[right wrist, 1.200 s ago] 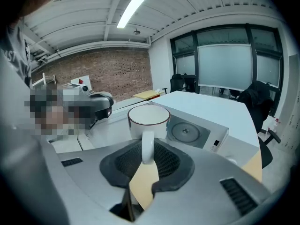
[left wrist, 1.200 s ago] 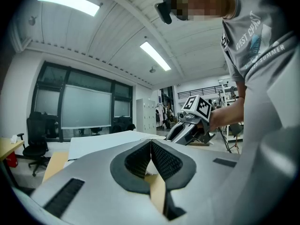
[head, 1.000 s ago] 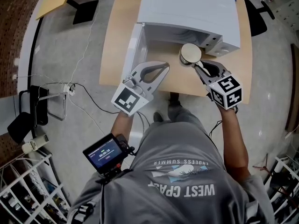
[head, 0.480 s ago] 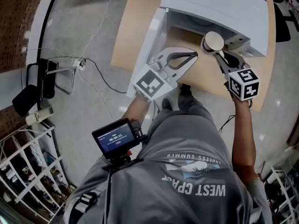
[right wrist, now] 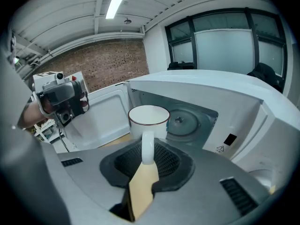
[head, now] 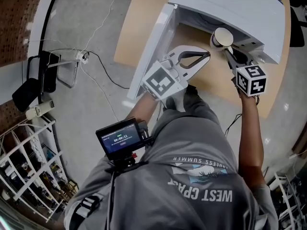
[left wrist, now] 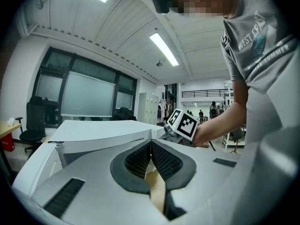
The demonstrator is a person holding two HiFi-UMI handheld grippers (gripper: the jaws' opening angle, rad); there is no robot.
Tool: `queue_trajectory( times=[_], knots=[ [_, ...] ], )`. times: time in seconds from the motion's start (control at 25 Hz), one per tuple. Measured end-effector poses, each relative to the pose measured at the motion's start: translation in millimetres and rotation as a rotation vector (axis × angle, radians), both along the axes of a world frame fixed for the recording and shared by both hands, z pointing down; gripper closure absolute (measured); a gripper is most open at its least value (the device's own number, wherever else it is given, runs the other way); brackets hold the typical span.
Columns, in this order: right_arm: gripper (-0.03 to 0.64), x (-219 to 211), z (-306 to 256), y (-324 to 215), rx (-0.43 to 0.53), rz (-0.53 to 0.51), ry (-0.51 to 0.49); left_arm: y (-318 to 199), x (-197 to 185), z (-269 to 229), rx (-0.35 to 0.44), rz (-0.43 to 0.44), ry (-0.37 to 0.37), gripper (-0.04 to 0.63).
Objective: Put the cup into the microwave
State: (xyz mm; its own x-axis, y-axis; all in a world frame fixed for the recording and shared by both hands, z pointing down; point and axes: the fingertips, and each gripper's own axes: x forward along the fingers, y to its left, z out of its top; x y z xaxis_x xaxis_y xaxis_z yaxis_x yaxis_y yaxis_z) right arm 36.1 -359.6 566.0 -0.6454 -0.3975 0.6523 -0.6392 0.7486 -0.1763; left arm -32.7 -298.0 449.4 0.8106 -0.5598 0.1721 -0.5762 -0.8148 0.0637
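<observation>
While the microwave (head: 230, 4) stands at the far edge of the desk (head: 144, 18) with its door (head: 153, 47) swung wide open towards the desk's left edge, the right hand-held gripper (head: 229, 51) carries the cup (head: 223, 36) at the mouth of the cavity, towards the right side of the opening. The right gripper view shows the jaws clenched on the cup's handle (right wrist: 147, 146), one pad on either side. The white cup, upright and with a dark rim, sits just beyond the jaw tips. The round turntable (right wrist: 180, 122) lies behind and to the right of it inside the cavity. The gripper's body hides the cup's base, so it cannot be told whether the base rests on anything.

The left hand-held gripper (head: 207, 56) hovers over the bare desk in front of the opening, beside the open door and left of the cup. In the left gripper view its ribbed pads (left wrist: 159, 158) meet at the tips with nothing between them. The marker cube (left wrist: 183, 124) of the right hand-held gripper shows just past the jaws. The person stands at the near edge of the desk, a small screen (head: 122, 137) mounted at the chest. A cable (head: 96, 66) trails across the floor to the left.
</observation>
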Motion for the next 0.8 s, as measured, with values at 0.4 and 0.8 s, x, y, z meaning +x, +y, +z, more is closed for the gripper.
queue_trajectory(
  times=[0.4,0.8],
  knots=[
    [0.543,-9,3,-18,0.014,0.019,-0.007,0,2,8,-0.038,0.003,0.005,0.574],
    [0.543,-21,9,-42,0.054,0.05,-0.042,-3,-1,15,-0.083,-0.023,0.014,0.574]
  ],
)
